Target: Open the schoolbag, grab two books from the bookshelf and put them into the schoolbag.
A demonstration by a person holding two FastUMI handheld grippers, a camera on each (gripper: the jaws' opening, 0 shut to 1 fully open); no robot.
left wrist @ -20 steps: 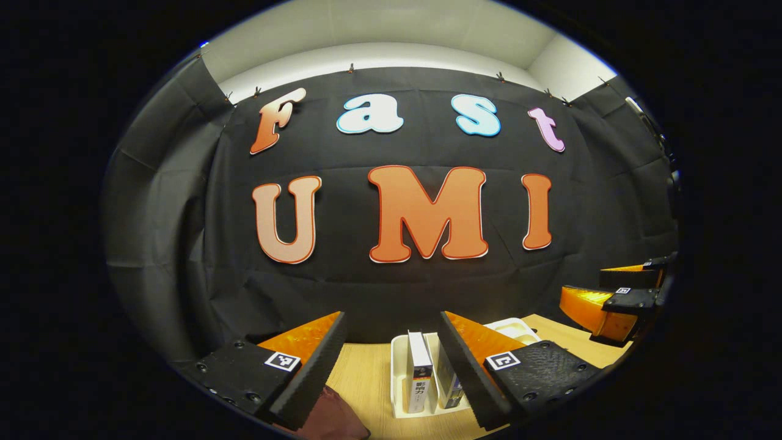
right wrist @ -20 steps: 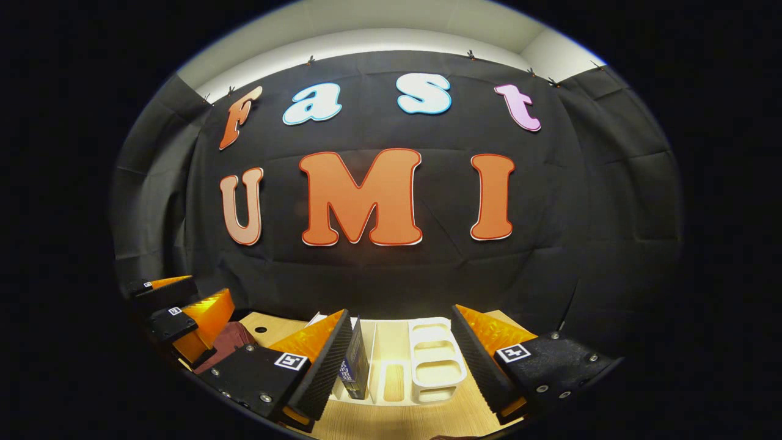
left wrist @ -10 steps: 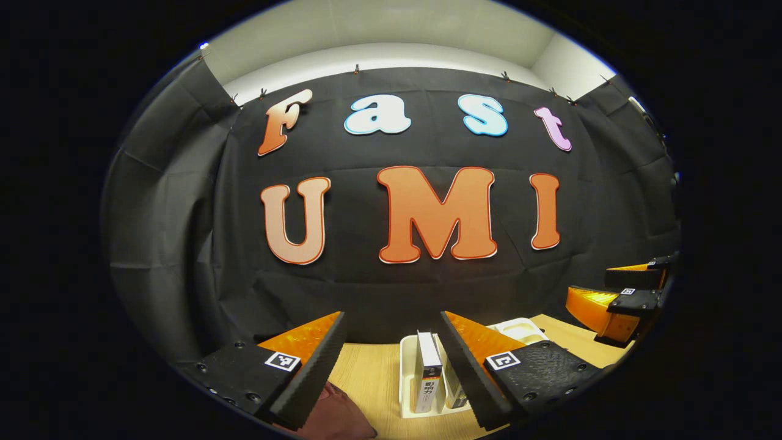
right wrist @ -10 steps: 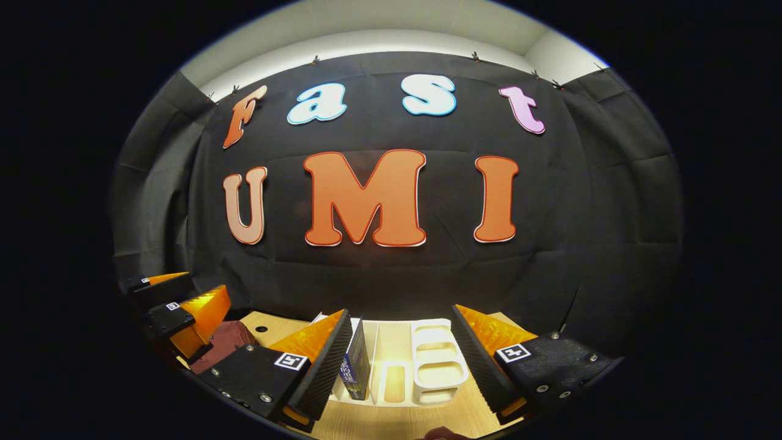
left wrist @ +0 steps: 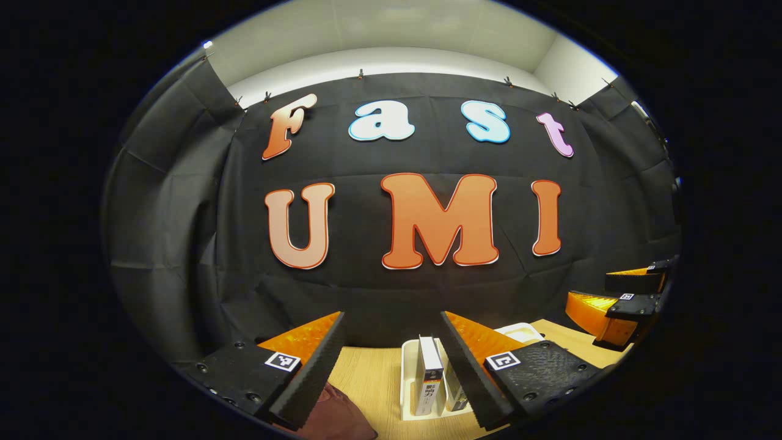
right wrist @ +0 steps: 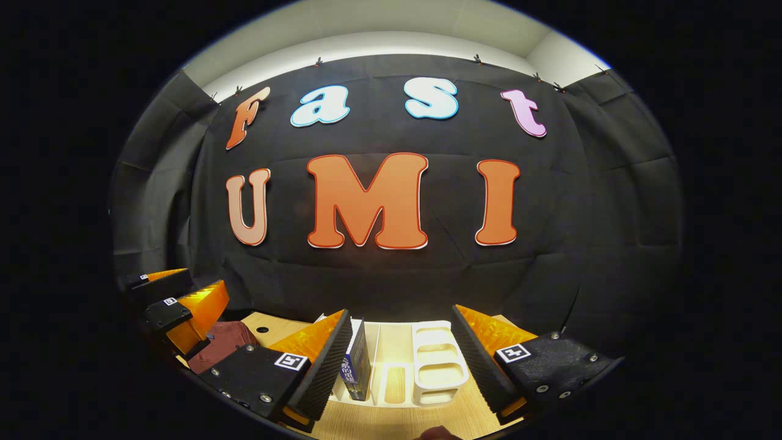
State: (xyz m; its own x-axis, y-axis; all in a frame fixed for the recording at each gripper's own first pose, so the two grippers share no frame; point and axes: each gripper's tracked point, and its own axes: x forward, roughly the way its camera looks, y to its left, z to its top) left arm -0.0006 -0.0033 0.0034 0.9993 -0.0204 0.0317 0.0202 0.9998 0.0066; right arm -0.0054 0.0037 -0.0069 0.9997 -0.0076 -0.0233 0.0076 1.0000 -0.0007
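I count two books (left wrist: 430, 382) upright in one white bookshelf (left wrist: 408, 379), one dark red schoolbag (left wrist: 336, 412) left of it, all on one wooden surface (left wrist: 372, 376).

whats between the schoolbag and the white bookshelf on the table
In the left gripper view, only bare wooden table lies between the dark red schoolbag and the white bookshelf.

Left tool (left wrist: 391, 366) held level, fingers spread wide; right tool (right wrist: 400, 363) likewise (side by side).
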